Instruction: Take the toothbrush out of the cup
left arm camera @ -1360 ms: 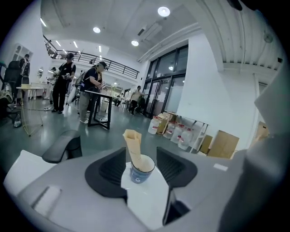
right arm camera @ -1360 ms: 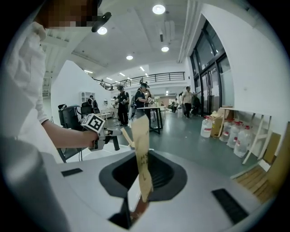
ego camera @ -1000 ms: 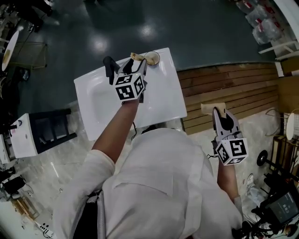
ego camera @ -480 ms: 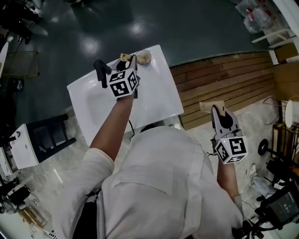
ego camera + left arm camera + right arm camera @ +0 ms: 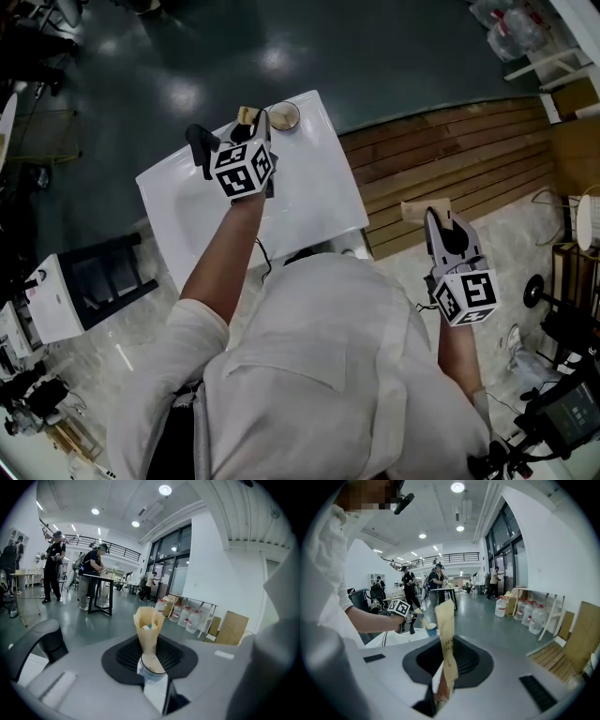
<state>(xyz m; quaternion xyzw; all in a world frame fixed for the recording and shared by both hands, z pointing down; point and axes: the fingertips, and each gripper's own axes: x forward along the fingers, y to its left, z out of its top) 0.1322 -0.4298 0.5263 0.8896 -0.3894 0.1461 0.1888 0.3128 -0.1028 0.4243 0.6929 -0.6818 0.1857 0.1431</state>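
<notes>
A small blue cup (image 5: 284, 115) (image 5: 431, 629) stands at the far corner of a white sink basin (image 5: 309, 197). A toothbrush (image 5: 421, 620) leans out of it to the left. My left gripper (image 5: 251, 116) reaches over the basin to the cup's left side. Its jaws have just been closing, and in the left gripper view the tan pads (image 5: 157, 634) pinch the white and teal toothbrush (image 5: 148, 626). My right gripper (image 5: 427, 212) (image 5: 445, 609) hangs to the right of the basin, away from it, with its pads together and nothing between them.
A black faucet (image 5: 199, 142) stands on the basin just left of my left gripper. A slatted wooden platform (image 5: 450, 169) lies to the right and a white cabinet (image 5: 56, 281) to the left. People stand at tables (image 5: 93, 581) on the dark floor beyond.
The left gripper's jaws have narrowed from wide apart to closed around the toothbrush beside the cup. The right gripper has stayed where it was.
</notes>
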